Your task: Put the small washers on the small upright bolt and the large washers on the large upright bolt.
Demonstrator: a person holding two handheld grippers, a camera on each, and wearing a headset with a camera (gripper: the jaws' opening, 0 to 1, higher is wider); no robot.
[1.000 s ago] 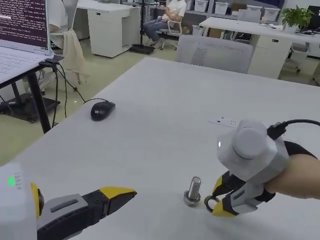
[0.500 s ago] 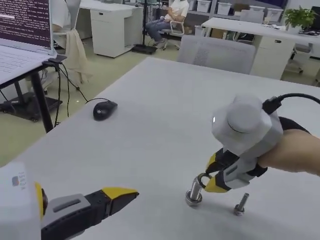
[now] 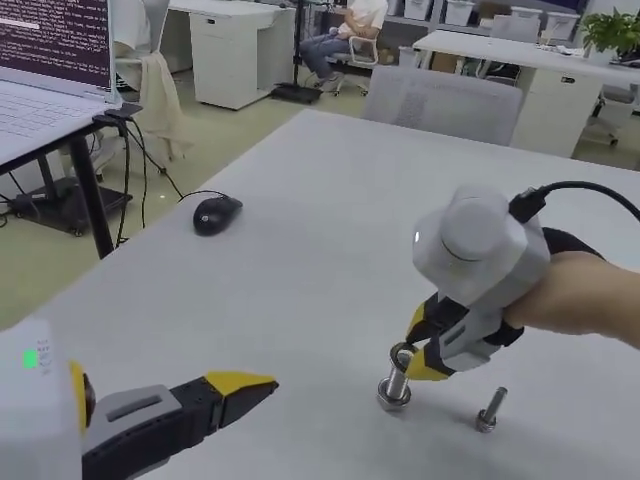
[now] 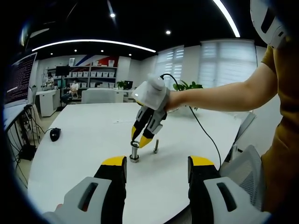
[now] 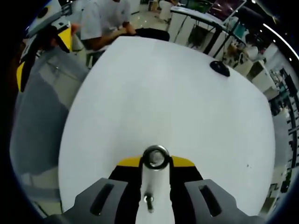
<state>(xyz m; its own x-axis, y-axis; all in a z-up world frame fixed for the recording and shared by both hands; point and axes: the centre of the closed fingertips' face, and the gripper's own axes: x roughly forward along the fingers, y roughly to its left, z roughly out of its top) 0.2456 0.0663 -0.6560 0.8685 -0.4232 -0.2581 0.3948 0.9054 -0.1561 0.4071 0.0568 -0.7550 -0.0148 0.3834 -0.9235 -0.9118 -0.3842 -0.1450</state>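
**Clerk:** Item in hand?

**Checker:** One washer (image 5: 155, 148) – a thin, flat metal ring with a bright finish. It is pinched by its rim between the yellow-tipped fingers (image 5: 128, 162) of the right gripper (image 3: 415, 360), which are drawn in narrow around it.

**Clerk:** Location?

**Checker:** It is held at the top of the large bolt (image 3: 395, 385) at a slight tilt, and is judged not yet dropped over the shank. By its bore it is taken for a large washer.

**Clerk:** Bolts on the bench?

**Checker:** Two are listed. The large bolt is grey metal with a threaded shank and stands upright on its broad head. The small bolt (image 3: 487, 408) is slimmer and shorter, and stands just beside it to the right in the head view. Whether a washer already lies at the foot of the large bolt cannot be told at this size.

**Clerk:** Step entered?

**Checker:** Seating of a large washer. For the next move, the ring is to be levelled and its hole centred over the bolt tip. It is then to be lowered and let go, so that it slides down the thread.

**Clerk:** Other gripper?

**Checker:** The left gripper (image 4: 158, 163) is held low at the near edge, well apart from the bolts. Its fingers are spread wide and nothing is carried.

**Clerk:** Sundries?

**Checker:** The bench (image 3: 320, 250) is white, smooth and matt. One black mouse (image 3: 215, 213), glossy and rounded, lies far to the left.
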